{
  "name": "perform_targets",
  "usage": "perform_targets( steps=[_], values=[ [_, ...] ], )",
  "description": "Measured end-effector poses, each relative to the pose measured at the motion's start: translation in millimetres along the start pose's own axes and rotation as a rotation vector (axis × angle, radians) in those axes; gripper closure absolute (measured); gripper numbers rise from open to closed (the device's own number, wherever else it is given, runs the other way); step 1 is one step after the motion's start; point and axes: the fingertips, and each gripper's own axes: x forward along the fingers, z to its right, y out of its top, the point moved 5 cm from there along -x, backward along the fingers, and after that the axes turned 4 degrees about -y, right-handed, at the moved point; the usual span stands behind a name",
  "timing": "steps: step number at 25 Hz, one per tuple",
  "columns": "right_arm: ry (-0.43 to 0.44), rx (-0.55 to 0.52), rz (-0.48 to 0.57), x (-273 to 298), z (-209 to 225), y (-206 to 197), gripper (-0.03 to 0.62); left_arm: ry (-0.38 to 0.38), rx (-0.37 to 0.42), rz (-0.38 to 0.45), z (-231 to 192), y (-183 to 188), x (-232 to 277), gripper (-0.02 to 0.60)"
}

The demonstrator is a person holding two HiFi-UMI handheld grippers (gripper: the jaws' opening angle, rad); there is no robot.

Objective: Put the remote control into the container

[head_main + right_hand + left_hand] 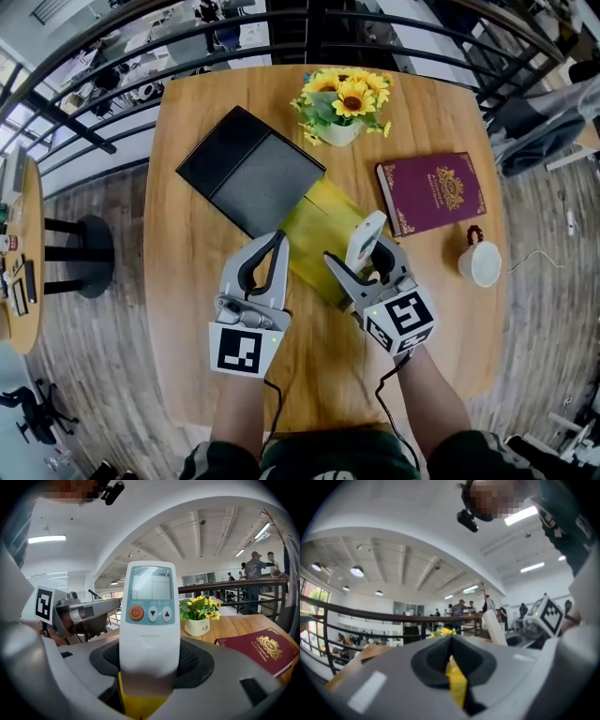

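Here, a black tray (248, 169) lies at ten o'clock on the table (187, 291), beside the central yellow container (319, 225). The left gripper (278, 239) is clenched on the container's left rim. The right gripper (361, 255) grasps the remote (366, 236) upright at the container's right edge. There is bare wood at six o'clock, and a book (431, 192) and mug (480, 262) at three.

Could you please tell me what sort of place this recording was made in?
Probably an open-plan office or lab, seemingly on a raised gallery: the wooden table stands beside a black railing, people stand beyond it, and strip lights hang from a high white ceiling.
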Motion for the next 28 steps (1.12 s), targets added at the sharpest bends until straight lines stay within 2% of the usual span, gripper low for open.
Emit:
perform_targets(
  steps=[8, 15, 18, 28],
  values=[
    [-0.034, -0.015, -0.171, 30.1, 13.6, -24.8, 0.310, -0.006, -0.016, -0.004, -1.9, -11.3, 8.0, 0.587],
    [0.023, -0.027, -0.412, 51.6, 11.0, -49.2, 0.310, -0.001, -0.023, 0.013, -5.2, -13.7, 12.3, 0.586],
    [0.036, -0.058, -0.481, 58.3, 8.7, -55.6, 0.309, 0.010, -0.035, 0.016, -6.7, -14.7, 11.9, 0.587],
    [0.042, -0.063, -0.684, 72.4, 14.4, -79.8, 0.309, 0.022, -0.041, 0.007, -8.6, -19.4, 14.8, 0.586]
  ],
)
